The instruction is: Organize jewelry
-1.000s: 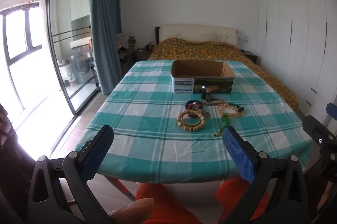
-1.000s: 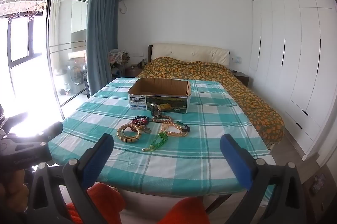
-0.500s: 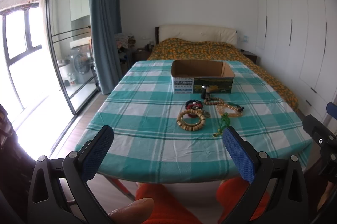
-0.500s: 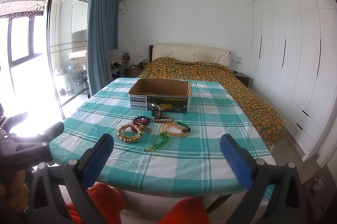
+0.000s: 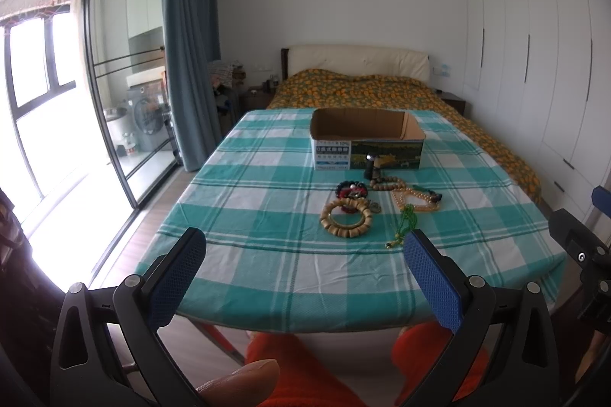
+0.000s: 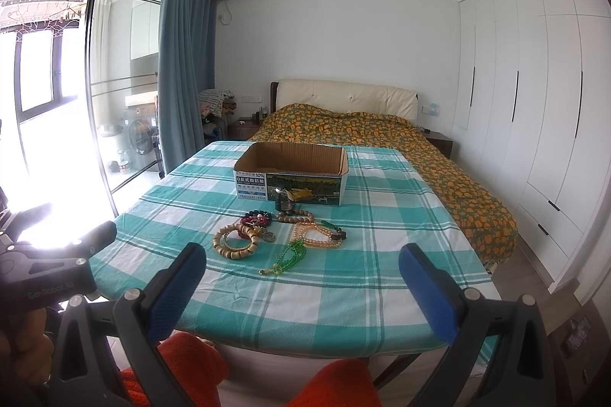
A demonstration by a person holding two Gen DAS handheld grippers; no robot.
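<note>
Left claw: [image 5: 301, 256] spread wide with nothing between its flat blue mesh-textured pads, held off the near edge of the table [image 5: 244, 277].
Table: covered in a woven teal-and-white checked cloth that hangs over the near edge.
Wooden bracelet: [image 5: 346, 220] a ring of chunky tan cylinder beads, lying flat near the middle of the table, the leftmost of the jewelry.
Dark bracelet: [image 5: 351, 190] a small ring of dark red and black round beads, touching the far side of the wooden bracelet.
Green strand: [image 5: 404, 225] translucent green beads in a thin line with a gold-coloured end, toward the near edge, right of the wooden bracelet.
Pale necklace: [image 5: 414, 199] glossy cream-orange round beads in a loop, beyond the green strand; a brown bead string [image 5: 387, 183] lies just behind it.
Cardboard box: [image 5: 366, 143] open-topped rectangle of corrugated card with printed sides, toward the far edge; a small dark upright object [image 5: 371, 167] stands against its front.
Right claw: [image 6: 301, 261] also spread wide and holding nothing, smooth blue pads, off the near edge.
</note>
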